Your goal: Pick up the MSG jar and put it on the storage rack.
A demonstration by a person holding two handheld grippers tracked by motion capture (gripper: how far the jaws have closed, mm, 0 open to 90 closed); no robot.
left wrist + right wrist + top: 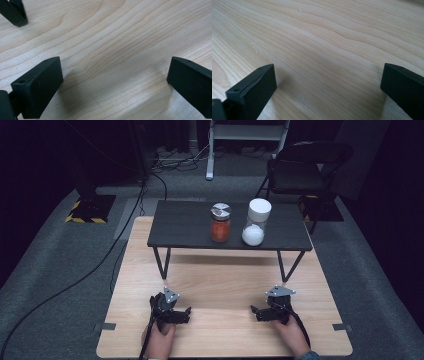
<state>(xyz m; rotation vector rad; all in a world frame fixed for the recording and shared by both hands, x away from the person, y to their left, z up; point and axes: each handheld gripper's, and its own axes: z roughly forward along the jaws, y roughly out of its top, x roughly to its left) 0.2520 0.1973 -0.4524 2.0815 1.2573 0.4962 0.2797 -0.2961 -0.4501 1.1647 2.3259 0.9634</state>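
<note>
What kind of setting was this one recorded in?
Likely a lab or recording studio: a light wooden table on grey carpet, black cables trailing over the floor, and yellow-and-black hazard tape on a dark stand base.

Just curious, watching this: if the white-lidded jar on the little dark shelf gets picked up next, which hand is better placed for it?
Probably the right gripper: the white-lidded jar stands on the dark shelf roughly ahead of it, while the left gripper sits farther off. Both are open.

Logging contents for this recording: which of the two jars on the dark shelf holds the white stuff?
The right-hand jar, with the white lid and white contents at its bottom. The other jar, to its left, has a metal lid and orange-red contents.
</note>
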